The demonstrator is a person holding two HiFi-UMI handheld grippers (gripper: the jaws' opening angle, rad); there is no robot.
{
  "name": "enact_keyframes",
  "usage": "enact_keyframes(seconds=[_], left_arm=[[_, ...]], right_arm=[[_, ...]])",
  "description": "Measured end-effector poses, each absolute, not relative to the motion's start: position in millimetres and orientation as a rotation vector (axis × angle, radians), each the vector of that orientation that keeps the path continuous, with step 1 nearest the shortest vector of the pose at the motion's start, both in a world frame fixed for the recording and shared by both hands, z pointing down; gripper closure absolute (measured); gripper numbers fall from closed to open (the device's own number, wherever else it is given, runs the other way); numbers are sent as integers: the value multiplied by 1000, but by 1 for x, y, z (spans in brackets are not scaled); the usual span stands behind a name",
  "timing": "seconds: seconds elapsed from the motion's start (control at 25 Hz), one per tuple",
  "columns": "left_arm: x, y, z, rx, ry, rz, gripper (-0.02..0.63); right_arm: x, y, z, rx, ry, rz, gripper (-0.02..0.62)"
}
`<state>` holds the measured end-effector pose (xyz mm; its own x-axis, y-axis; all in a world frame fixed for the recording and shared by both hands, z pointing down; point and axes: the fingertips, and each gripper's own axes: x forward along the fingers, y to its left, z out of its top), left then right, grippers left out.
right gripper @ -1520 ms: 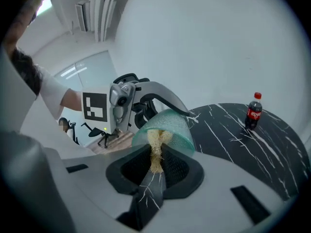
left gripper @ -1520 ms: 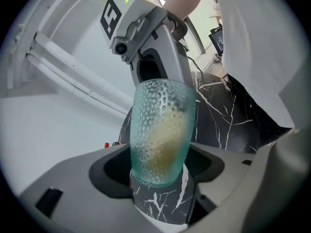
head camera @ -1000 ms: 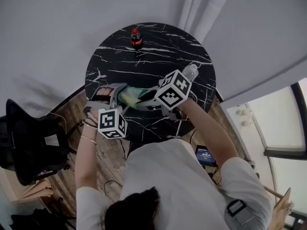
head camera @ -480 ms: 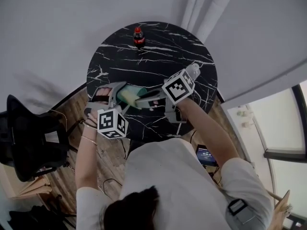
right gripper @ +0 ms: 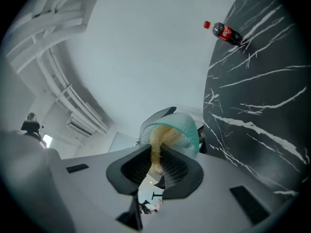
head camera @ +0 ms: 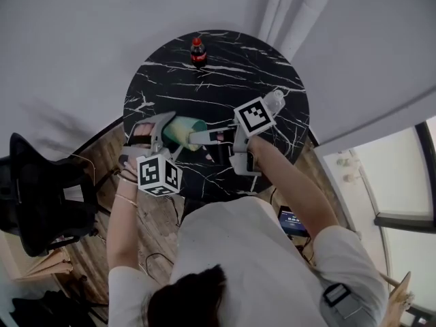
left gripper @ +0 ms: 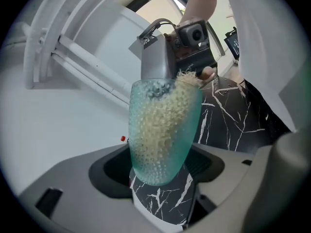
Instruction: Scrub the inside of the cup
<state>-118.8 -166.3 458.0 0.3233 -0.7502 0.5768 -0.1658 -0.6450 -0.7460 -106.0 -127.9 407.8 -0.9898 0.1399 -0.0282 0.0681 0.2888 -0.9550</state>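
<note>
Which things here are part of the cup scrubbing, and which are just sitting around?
In use: cup in the left gripper; brush in the right gripper, pushed into the cup.
Lying about: cola bottle on the table; black chair beside it.

The right gripper [right gripper: 156, 155] is pinching a yellowish brush [right gripper: 159, 137] whose bristles are reaching into the green cup's [right gripper: 190, 129] mouth; a cola bottle [right gripper: 226, 33] is standing on the marble table [right gripper: 262, 110].

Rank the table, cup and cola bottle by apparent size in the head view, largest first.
1. table
2. cup, partly hidden
3. cola bottle; it stands farther off, so its true size against the cup is unsure
</note>
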Motion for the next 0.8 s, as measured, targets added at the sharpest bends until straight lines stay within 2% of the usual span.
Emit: enact_keyframes(seconds=[0.8], left_arm=[[-136,-179,442,-1992,1078,-1200,279]], right_arm=[[-115,-156,394,-35,-2194,2600,528]])
